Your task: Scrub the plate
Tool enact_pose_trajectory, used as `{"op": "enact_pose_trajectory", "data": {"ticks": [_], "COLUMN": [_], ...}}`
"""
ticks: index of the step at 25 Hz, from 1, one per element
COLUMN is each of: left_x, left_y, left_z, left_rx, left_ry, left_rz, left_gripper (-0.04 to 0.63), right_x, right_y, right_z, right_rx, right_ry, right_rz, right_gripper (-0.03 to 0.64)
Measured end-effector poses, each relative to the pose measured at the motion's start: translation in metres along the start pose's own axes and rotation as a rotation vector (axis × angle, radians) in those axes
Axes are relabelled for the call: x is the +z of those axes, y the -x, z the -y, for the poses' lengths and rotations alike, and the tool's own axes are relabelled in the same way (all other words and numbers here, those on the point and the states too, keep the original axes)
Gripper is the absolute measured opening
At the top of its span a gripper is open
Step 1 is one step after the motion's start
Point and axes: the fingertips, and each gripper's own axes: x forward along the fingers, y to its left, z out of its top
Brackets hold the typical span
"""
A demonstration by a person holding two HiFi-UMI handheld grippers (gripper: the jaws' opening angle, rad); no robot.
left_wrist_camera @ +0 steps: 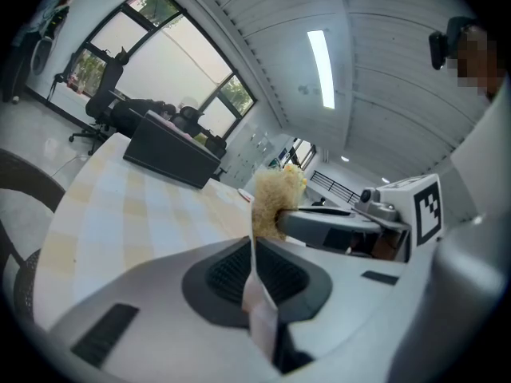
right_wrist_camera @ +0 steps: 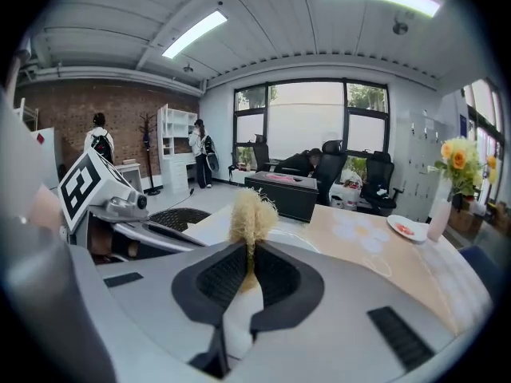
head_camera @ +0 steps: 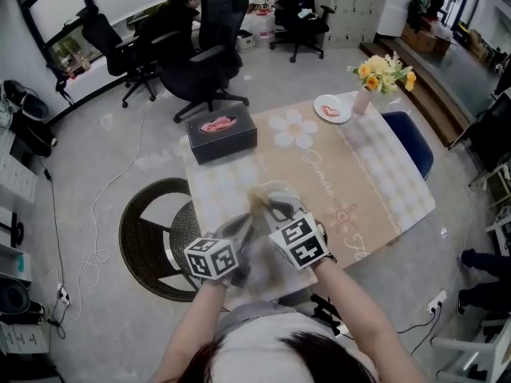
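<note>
The left gripper is closed on the rim of the plate, which is seen edge-on as a thin white strip between the ribbed dark pads. The right gripper is clamped on the scrubber. Both are held above the near edge of the table, with the scrubber just right of the plate; contact cannot be told.

Only a narrow band of rim is gripped, so the plate is likely to be levered or twisted out of the pads if the scrubber is pressed hard far from the grip. A smooth, glazed-looking surface would make that slip easier. If it is dropped here, the table edge or the floor could be struck. The scrubber could also be pushed back through its jaws, since it appears soft and compressible.

The plate appears thin, rigid and pale. The scrubber is a tuft of tan, frizzy fibres, loose at the tip and pinched flat where it is gripped. The table is covered with a matte cloth in beige and pale checks.
</note>
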Motion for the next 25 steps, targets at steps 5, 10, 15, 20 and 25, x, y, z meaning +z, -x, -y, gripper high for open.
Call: {"op": "enact_pose_trajectory", "data": {"ticks": [5,10,15,20,25], "left_x": [0.001,0.0,0.0,0.0,0.0], "left_y": [0.0,0.001,0.001,0.001,0.001], "left_z": [0.001,0.001,0.001,0.001,0.002], "left_rx": [0.001,-0.002,-0.003,-0.006,-0.01], "left_ry": [-0.001,-0.003,-0.006,-0.007,-0.012], "left_rz": [-0.001,-0.001,-0.001,0.0,0.002], "left_gripper": [0.02,0.02,0.02,0.02,0.02], "right_x": [-0.002,-0.008,-0.015,-0.018,-0.014], "right_y": [0.0,0.0,0.002,0.004,0.008], "right_z": [0.009,0.016,0.022,0.025,0.021], "right_rx": [-0.009,-0.033,-0.062,-0.072,-0.033], "right_ry": [-0.028,-0.08,-0.123,-0.158,-0.19], "right_rz": [0.015,0.017,0.017,0.02,0.04], "right_gripper": [0.031,0.031,0.038,0.04,0.038]}}
